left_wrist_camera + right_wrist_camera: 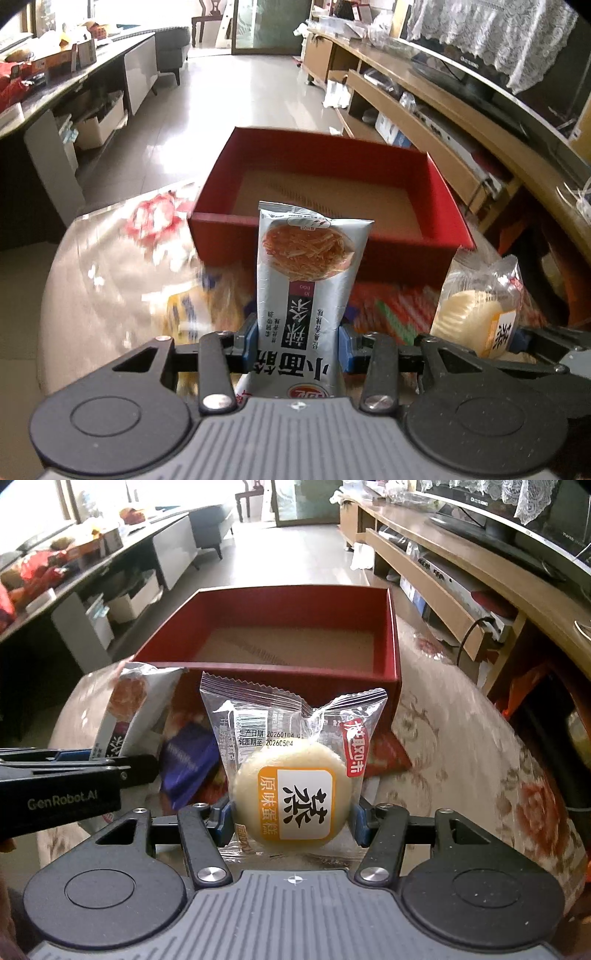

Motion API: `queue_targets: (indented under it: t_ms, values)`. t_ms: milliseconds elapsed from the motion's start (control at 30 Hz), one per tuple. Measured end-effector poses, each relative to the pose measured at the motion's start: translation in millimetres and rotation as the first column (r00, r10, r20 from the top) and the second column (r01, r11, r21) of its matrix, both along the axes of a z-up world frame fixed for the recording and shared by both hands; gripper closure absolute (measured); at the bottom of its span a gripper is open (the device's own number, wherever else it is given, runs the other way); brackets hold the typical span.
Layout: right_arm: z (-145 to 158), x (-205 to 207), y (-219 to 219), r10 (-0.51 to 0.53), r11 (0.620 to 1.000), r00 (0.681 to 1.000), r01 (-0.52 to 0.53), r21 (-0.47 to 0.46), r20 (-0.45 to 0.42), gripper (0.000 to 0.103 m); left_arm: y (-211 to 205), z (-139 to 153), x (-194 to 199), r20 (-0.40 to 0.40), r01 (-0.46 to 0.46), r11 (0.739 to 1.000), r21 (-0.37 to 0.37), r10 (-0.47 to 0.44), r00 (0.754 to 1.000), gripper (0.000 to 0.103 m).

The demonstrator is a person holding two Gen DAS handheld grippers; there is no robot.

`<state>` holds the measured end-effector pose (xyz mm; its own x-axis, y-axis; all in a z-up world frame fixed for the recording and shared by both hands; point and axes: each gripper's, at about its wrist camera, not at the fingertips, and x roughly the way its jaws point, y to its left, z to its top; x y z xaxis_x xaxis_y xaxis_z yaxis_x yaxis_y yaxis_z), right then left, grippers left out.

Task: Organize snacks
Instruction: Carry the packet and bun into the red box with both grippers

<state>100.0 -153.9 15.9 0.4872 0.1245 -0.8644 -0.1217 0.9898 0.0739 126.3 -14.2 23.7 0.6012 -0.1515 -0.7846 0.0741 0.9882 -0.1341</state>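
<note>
We have both snacks in hand. Our left tongs [297,341] are clamped on the tall silver foil packet of spicy gluten strips [308,291], held upright, with its top edge overlapping the near wall of the red cardboard box with a brown floor [406,251] at twelve o'clock. Our right tongs [293,821] are clamped on the round pale steamed cake in a clear plastic wrapper [291,794], also short of the box, which sits at twelve o'clock in that view too. The box looks empty and rests on the worktop covered with a glossy floral cloth [461,746]; a few other wrappers lie on the cloth between us and the box, among them a purple sachet [188,764].

To do this step well, we judge that we should lift each snack clear over the near wall before letting go, since the foil packet stands tall and could catch the rim. We would carry the packet toward eleven o'clock and the cake toward one o'clock so the two tongs do not collide, lowering each close to the floor before releasing. The soft cake needs a gentle grip.
</note>
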Motion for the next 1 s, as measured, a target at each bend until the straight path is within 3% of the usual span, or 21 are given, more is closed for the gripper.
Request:
queue_targets:
  t_ms: [400,633,1000]
  values:
    - [6,69,-1,-0.033,0.999,0.998,0.031,0.038,0.044,0.038,-12,13,73,0.046,-0.031,1.000,-0.002,0.031,0.998,0.059]
    - [-6,109,-5,-0.042,0.999,0.998,0.040,0.030,0.044,0.038,-19,13,116,0.067,-0.040,0.999,-0.001,0.040,0.997,0.059]
    - [-30,149,1,-0.020,1.000,0.999,0.019,0.008,0.030,0.038,-28,-19,163,0.038,-0.061,0.996,0.068,0.059,0.998,0.059]
